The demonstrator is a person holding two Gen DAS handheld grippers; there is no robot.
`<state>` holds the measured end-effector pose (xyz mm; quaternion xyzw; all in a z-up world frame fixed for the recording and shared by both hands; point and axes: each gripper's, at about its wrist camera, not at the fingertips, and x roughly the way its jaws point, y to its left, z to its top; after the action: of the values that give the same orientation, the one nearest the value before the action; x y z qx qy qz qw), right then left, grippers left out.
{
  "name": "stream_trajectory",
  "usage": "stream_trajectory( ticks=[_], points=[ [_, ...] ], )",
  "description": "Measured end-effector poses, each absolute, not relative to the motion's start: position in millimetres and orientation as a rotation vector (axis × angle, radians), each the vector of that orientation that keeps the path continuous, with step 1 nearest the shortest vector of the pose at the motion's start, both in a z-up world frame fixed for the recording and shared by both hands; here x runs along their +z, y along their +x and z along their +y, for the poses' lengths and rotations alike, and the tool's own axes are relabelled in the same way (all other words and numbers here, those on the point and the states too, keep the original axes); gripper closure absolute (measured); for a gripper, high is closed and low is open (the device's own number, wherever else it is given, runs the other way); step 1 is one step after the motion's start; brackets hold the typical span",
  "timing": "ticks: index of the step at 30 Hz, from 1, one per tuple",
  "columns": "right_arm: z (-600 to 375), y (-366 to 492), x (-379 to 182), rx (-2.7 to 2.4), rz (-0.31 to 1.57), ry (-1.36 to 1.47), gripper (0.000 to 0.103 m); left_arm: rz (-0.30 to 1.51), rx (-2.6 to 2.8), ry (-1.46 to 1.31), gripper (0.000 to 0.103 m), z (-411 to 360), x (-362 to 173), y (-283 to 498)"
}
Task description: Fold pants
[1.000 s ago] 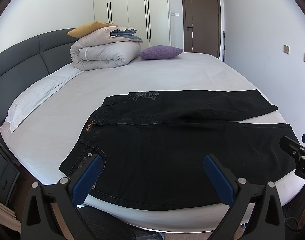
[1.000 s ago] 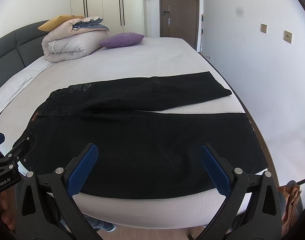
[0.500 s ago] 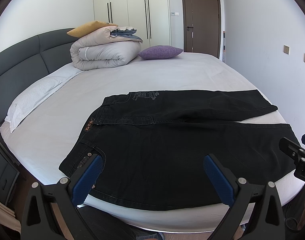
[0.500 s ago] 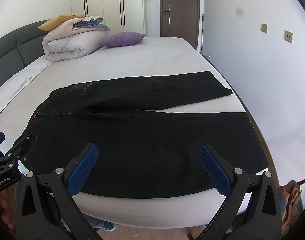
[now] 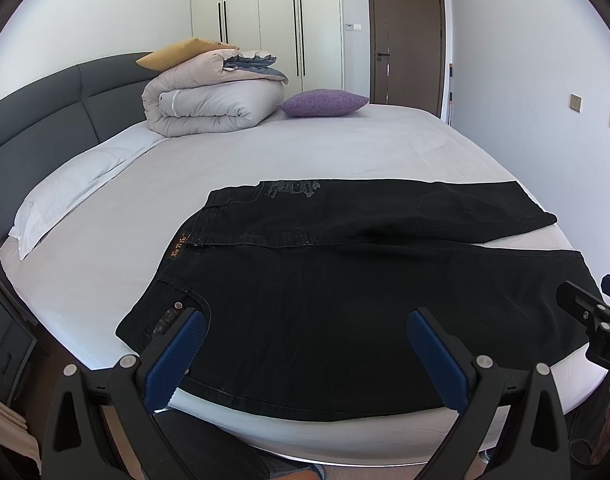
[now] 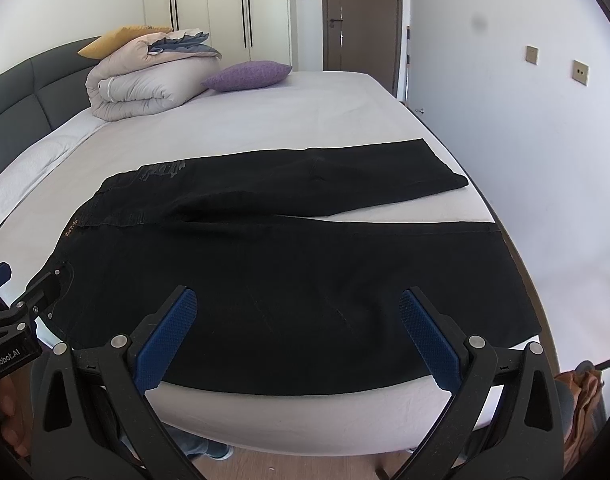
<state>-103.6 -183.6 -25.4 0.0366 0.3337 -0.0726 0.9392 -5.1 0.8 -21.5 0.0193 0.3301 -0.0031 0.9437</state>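
Pants [image 5: 345,280], black, spread flat along near edge of bed [image 5: 305,152], waistband left, two legs splayed right. Left hand-held gripper [image 5: 305,336] wide open, hovering over waist end, gripping nothing. Right hand-held gripper [image 6: 297,320] likewise wide open, empty, over near leg. Quilt [image 5: 209,104] and purple pillow [image 5: 325,102] far off near headboard. Only in right view: near hem's corner at bed's right edge, brown cloth [image 6: 581,388] low right. Only in left view: dark nightstand [image 5: 5,344] at far left.

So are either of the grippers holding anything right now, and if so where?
Nothing is held. The left gripper and right gripper are both open above the near edge of the black pants, which lie on the bed.
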Motion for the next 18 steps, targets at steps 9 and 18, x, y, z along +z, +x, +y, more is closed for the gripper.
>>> stream_trajectory(
  ticks=[9, 18],
  points=[
    [-185.0, -89.7, -36.3, -0.124, 0.721, 0.073, 0.000, 0.685, 0.013, 0.039, 0.000, 3.9, -32.0, 3.0],
    [-184.2, -36.8, -55.5, -0.032, 0.786, 0.051, 0.000, 0.879, -0.064, -0.013, 0.000, 40.5, -60.6, 47.0]
  ],
)
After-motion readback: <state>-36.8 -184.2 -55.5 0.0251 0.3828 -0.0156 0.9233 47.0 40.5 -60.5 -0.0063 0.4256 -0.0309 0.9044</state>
